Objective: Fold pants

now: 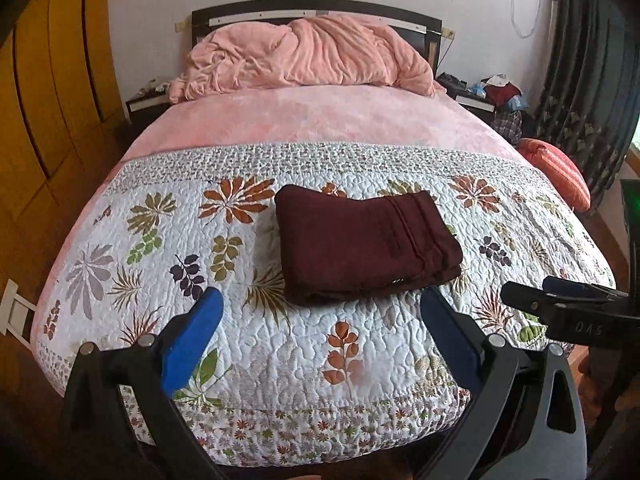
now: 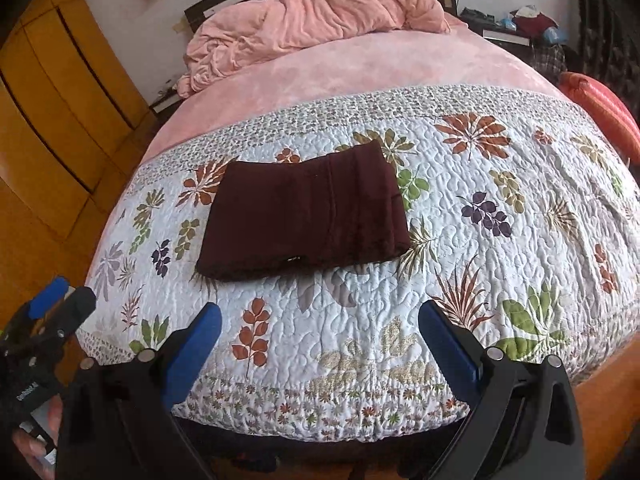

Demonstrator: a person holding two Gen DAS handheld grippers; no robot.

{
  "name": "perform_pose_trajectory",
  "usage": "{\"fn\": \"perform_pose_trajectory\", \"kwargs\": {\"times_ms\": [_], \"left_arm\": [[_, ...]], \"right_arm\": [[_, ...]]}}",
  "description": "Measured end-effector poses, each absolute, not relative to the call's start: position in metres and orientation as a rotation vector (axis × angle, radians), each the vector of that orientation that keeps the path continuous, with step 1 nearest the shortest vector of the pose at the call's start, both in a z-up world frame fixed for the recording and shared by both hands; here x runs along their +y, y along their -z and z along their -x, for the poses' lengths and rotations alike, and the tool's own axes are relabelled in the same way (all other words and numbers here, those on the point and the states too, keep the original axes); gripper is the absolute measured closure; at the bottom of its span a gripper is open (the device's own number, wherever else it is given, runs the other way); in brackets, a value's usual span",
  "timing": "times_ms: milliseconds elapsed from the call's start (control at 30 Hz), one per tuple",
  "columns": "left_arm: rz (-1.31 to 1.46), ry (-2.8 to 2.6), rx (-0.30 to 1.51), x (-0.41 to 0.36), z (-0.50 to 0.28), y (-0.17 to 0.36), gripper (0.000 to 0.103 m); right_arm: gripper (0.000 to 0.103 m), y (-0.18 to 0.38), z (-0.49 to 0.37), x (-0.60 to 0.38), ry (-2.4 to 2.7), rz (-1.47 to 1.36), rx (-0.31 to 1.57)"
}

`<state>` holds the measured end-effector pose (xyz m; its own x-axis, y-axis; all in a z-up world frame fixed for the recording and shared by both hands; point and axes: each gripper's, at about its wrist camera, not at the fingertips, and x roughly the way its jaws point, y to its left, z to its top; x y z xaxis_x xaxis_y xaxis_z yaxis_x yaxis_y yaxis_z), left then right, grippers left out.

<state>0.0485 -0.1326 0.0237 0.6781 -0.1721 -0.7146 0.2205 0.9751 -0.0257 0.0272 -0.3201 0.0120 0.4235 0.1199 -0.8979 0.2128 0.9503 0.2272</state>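
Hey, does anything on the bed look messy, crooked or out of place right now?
The maroon pants lie folded in a compact stack on the floral quilt, slightly skewed to the bed's edges. The pink blanket is bunched in a heap against the headboard. Both the left gripper and the right gripper are open and empty.

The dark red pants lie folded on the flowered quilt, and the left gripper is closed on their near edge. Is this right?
Not quite. The pants do lie folded on the flowered quilt, but the left gripper is open and holds nothing; its fingers stand wide apart, short of the near edge. The left wrist view shows this.
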Motion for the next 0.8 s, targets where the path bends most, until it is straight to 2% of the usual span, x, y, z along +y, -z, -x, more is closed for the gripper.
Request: {"fn": "perform_pose_trajectory", "kwargs": {"times_ms": [367, 800], "left_arm": [[-0.093, 0.206, 0.762, -0.134, -0.031, -0.035, 0.005], [-0.094, 0.164, 0.840, -0.129, -0.043, -0.008, 0.005]], "right_arm": [[0.004, -0.030, -0.017, -0.311, 0.070, -0.293, 1.108], [0.004, -0.021, -0.017, -0.309, 0.079, -0.277, 1.137]]}}
